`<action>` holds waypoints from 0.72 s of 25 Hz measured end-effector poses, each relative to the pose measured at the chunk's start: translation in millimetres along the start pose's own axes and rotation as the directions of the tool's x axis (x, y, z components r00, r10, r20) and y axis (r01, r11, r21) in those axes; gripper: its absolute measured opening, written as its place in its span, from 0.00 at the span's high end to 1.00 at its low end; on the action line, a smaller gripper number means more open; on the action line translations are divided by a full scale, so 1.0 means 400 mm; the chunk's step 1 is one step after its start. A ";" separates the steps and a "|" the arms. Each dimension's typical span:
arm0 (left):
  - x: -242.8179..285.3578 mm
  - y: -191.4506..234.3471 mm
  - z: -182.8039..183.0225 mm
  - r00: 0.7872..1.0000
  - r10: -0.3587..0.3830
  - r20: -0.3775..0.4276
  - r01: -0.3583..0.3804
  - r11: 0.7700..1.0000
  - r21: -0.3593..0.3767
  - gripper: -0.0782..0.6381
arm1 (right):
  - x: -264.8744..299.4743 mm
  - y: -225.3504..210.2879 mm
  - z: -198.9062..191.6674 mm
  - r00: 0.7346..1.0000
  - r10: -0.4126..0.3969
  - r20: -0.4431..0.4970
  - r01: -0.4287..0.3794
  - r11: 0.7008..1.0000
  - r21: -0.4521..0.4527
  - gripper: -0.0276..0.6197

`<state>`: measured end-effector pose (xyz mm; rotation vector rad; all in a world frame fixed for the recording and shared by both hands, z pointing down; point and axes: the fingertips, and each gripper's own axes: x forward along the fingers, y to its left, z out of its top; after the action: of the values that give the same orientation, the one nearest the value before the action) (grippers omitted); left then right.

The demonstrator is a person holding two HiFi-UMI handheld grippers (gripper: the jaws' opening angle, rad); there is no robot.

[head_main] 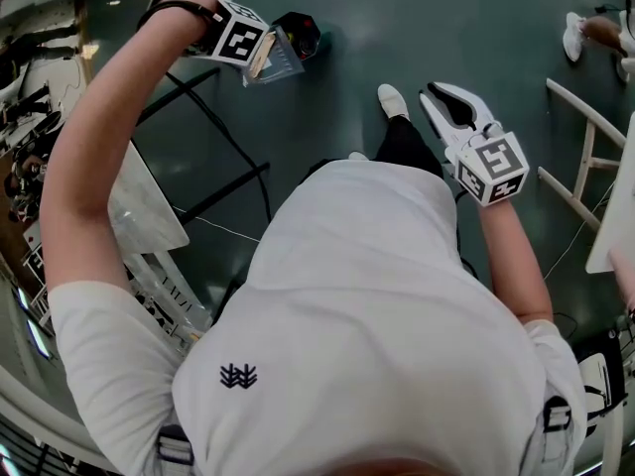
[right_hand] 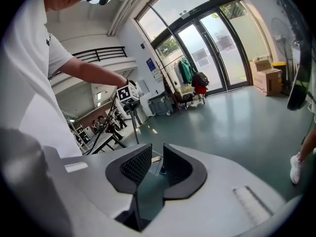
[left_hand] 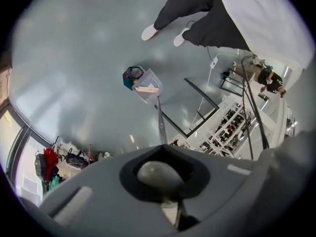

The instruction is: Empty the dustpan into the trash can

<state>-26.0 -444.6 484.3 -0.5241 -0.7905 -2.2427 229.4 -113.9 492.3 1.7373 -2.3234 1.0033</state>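
A clear grey dustpan (head_main: 276, 62) on a long thin handle (left_hand: 161, 125) hangs tilted, its mouth over a small dark trash can (head_main: 301, 33) on the green floor. In the left gripper view the dustpan (left_hand: 148, 87) rests against the trash can (left_hand: 132, 77), which holds colourful litter; a tan scrap lies at the pan's lip. My left gripper (head_main: 256, 50) is raised high and shut on the handle's rounded top (left_hand: 158, 174). My right gripper (head_main: 448, 105) is held apart at the right, open, with nothing between its jaws (right_hand: 155, 168).
A black-framed glass table (head_main: 203, 142) and white racks (head_main: 164, 296) stand at the left. A white chair (head_main: 583, 157) is at the right. The person's shoe (head_main: 393, 100) is near the can. Another person's feet (head_main: 587, 33) are at the far right.
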 end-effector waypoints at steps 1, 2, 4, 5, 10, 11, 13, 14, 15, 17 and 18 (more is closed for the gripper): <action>-0.008 -0.002 0.006 1.000 0.001 -0.012 -0.001 1.000 0.012 0.82 | -0.008 0.004 -0.006 1.000 -0.005 0.004 0.005 1.000 0.003 0.86; -0.018 -0.003 0.013 1.000 0.005 -0.025 -0.005 1.000 0.026 0.82 | -0.017 0.009 -0.010 1.000 -0.010 0.009 0.010 1.000 0.006 0.86; -0.043 -0.004 0.023 0.999 0.011 -0.052 -0.008 0.998 0.058 0.82 | -0.039 0.016 -0.012 1.000 -0.022 0.023 0.021 1.000 0.016 0.86; -0.058 -0.003 0.026 0.998 0.011 -0.067 -0.006 0.997 0.075 0.82 | -0.052 0.018 -0.009 0.999 -0.028 0.029 0.028 0.999 0.022 0.86; -0.085 0.025 0.045 0.992 0.000 -0.124 0.018 0.990 0.140 0.82 | -0.069 0.001 -0.018 0.998 -0.052 0.039 0.051 0.998 0.047 0.86; -0.084 0.030 0.051 0.991 -0.002 -0.134 0.023 0.988 0.153 0.82 | -0.069 -0.002 -0.024 0.998 -0.058 0.040 0.056 0.997 0.052 0.86; -0.091 0.040 0.061 0.988 -0.001 -0.156 0.029 0.984 0.178 0.82 | -0.073 -0.003 -0.037 0.996 -0.073 0.043 0.070 0.995 0.067 0.86; -0.096 0.045 0.066 0.986 0.001 -0.166 0.031 0.981 0.190 0.81 | -0.077 -0.003 -0.042 0.996 -0.082 0.046 0.078 0.994 0.075 0.86; -0.098 0.052 0.073 0.985 0.004 -0.173 0.032 0.979 0.203 0.82 | -0.080 -0.004 -0.046 0.995 -0.089 0.050 0.084 0.993 0.083 0.86; -0.092 0.066 0.093 0.984 0.005 -0.180 0.036 0.973 0.226 0.82 | -0.085 -0.008 -0.051 0.993 -0.100 0.057 0.094 0.991 0.097 0.86; -0.091 0.070 0.101 0.983 0.004 -0.183 0.040 0.971 0.236 0.81 | -0.087 -0.010 -0.052 0.993 -0.105 0.060 0.098 0.990 0.103 0.86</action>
<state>24.7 -416.7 504.2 -0.1943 -0.9550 -2.1368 238.8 -74.1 495.6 1.9318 -2.2318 1.0785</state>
